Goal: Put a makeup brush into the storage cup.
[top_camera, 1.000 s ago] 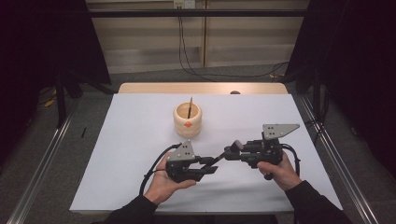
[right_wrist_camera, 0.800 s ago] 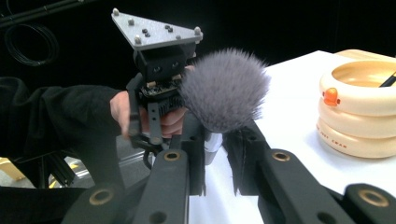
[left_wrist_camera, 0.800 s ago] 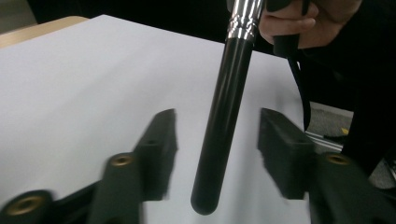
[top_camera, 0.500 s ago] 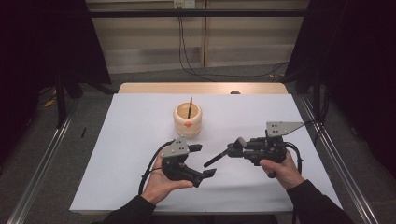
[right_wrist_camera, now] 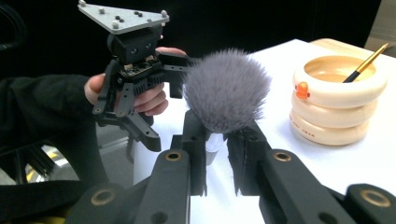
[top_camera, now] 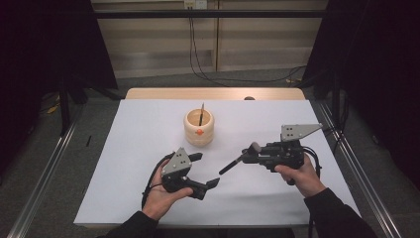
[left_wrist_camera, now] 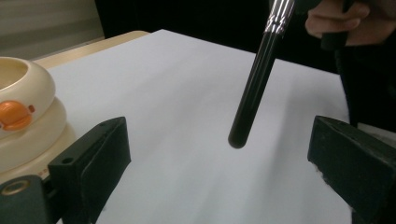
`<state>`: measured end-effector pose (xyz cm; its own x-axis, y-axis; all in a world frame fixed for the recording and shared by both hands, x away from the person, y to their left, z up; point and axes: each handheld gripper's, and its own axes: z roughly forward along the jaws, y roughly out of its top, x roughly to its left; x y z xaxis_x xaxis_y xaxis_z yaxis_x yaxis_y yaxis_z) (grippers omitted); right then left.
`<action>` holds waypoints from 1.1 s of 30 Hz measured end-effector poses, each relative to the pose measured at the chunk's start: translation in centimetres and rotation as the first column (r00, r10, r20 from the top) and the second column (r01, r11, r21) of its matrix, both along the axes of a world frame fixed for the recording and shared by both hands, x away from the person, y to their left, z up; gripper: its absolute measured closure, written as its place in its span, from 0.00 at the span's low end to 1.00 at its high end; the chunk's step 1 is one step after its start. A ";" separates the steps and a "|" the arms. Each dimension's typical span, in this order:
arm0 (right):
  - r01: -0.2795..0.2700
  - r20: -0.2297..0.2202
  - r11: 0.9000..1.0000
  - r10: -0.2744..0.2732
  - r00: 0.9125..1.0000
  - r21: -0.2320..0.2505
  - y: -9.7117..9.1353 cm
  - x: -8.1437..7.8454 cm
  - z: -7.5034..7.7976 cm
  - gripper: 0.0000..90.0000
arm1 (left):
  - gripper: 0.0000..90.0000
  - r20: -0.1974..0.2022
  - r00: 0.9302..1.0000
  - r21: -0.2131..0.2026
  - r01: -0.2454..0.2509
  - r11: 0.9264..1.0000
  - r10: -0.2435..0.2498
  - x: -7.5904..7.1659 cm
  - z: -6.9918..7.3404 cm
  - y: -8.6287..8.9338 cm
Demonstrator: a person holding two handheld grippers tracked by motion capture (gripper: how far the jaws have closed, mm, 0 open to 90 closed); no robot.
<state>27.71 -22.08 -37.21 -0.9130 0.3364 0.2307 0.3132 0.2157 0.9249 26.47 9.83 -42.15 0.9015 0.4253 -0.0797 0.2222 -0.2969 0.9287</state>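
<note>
Item: makeup brush, clamped near its bristle end in right gripper; handle slants down toward left gripper, whose jaws have just opened, nothing between them. Step: handover done. Next, likely: carry brush to cream holder, ahead of both grippers.

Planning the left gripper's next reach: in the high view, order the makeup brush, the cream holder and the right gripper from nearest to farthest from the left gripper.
1. makeup brush: handle tip just right of the open left gripper.
2. right gripper: further right, clamping the brush.
3. cream holder: behind; too close to call against the right gripper.
</note>
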 end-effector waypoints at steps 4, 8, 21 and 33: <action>-0.008 -0.003 0.999 0.008 1.000 -0.041 0.4 0.3 0.3 0.86 | 0.04 0.015 1.000 -0.018 0.006 1.000 -0.005 0.0 -0.3 -0.2; 0.002 -0.031 0.996 -0.004 1.000 -0.094 0.7 0.9 0.5 0.86 | 0.04 0.014 1.000 -0.011 0.011 1.000 -0.011 0.0 -0.4 -0.3; -0.026 -0.090 0.966 0.003 0.996 -0.256 2.2 1.9 0.7 0.86 | 0.06 -0.057 0.995 -0.001 0.084 0.996 -0.084 0.7 -1.1 -1.4; -0.080 -0.121 0.947 0.044 0.992 -0.310 3.1 1.8 0.5 0.86 | 0.19 -0.064 0.991 0.060 0.121 0.991 -0.117 1.0 -1.3 -2.7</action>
<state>29.53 -18.96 -36.72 -0.9090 0.3513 0.2242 0.3868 0.5113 0.7674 27.51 7.16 -43.49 0.9404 0.3213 -0.1114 0.2365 -0.3826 0.8931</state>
